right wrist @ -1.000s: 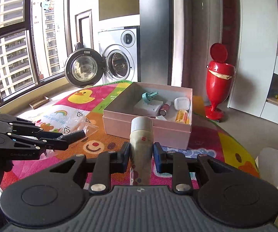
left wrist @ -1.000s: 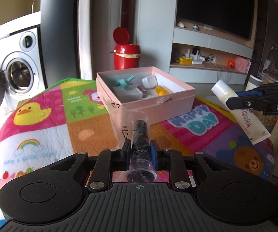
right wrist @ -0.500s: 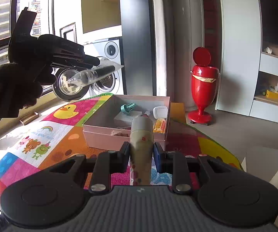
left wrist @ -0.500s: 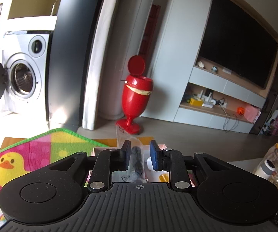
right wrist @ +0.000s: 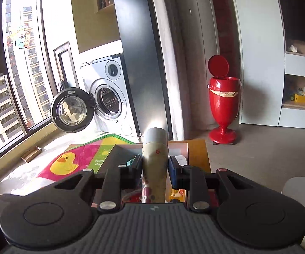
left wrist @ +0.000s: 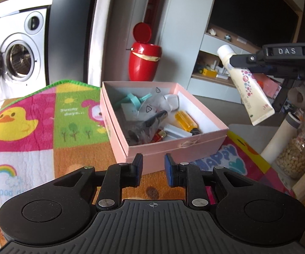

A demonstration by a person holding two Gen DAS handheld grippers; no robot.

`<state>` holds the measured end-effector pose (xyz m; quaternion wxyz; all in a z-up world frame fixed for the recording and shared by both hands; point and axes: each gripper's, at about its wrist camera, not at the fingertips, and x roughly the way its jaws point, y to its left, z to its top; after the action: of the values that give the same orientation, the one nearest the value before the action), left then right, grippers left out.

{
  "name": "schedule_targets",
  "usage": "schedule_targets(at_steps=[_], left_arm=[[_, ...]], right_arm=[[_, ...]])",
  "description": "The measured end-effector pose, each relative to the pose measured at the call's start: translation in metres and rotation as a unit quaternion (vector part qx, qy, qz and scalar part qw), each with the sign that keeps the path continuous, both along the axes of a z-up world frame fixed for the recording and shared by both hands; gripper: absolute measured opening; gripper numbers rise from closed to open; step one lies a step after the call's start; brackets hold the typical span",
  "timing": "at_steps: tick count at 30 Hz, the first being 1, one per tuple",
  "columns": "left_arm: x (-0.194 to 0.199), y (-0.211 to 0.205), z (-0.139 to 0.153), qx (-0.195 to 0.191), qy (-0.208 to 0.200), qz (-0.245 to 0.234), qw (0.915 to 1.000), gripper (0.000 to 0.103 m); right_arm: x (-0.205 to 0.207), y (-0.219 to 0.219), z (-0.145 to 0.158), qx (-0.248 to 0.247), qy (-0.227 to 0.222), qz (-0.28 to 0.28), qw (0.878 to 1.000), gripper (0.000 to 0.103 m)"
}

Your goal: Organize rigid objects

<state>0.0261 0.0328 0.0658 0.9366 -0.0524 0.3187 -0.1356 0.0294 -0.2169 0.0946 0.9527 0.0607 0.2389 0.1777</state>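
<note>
Left wrist view: the left claw (left wrist: 151, 170), earlier gripping the bagged brush (left wrist: 150, 122), now gapes empty; the brush lies in the pink box (left wrist: 173, 146) mid-frame. The right claw (right wrist: 155, 170) still clamps the cream tube (right wrist: 154, 169), raised at upper right.

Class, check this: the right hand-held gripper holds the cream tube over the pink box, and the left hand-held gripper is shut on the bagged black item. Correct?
Not quite. The left hand-held gripper is open and holds nothing; the bagged black item lies inside the pink box, as the left wrist view shows. The right hand-held gripper does hold the cream tube.
</note>
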Motion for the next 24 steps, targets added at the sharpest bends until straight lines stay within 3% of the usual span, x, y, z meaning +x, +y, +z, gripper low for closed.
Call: schedule_targets(at_steps=[2,3,7,10,14,17,19,22,24], left_arm=[[-0.005,0.003,-0.007,0.025,0.006,0.007,0.9996,0.025],[-0.008,0.006,-0.011,0.041,0.011,0.012,0.9990,0.025],[-0.021,0.026,-0.030,0.097,0.030,0.054,0.9934,0.025],[-0.028,0.038,-0.047,0.093,0.065,0.071,0.9910,0.025],[-0.038,0.032,-0.051,0.090,0.045,0.082,0.9915,0.027],[-0.036,0.020,-0.052,0.061,0.041,0.072,0.9947,0.055],[-0.033,0.004,-0.056,0.080,0.033,0.060,0.9944,0.074],[-0.031,-0.013,-0.060,0.088,0.019,0.088,0.9921,0.083],[-0.029,-0.018,-0.061,0.077,0.012,0.113,0.9906,0.083]], right_arm=[[0.022,0.012,-0.003,-0.025,0.017,-0.011,0.999,0.041],[0.025,0.016,-0.008,-0.038,0.022,-0.026,0.999,0.043],[-0.001,0.019,-0.045,-0.050,0.040,-0.016,0.998,0.057],[-0.030,0.019,-0.076,-0.061,0.059,-0.009,0.996,0.059],[-0.055,0.022,-0.118,-0.079,0.101,-0.014,0.992,0.062],[-0.059,0.027,-0.144,-0.080,0.141,-0.011,0.987,0.063],[-0.063,0.031,-0.148,-0.084,0.120,-0.015,0.989,0.071],[-0.061,0.038,-0.150,-0.092,0.124,-0.020,0.988,0.081],[-0.057,0.043,-0.153,-0.112,0.115,-0.028,0.987,0.085]])
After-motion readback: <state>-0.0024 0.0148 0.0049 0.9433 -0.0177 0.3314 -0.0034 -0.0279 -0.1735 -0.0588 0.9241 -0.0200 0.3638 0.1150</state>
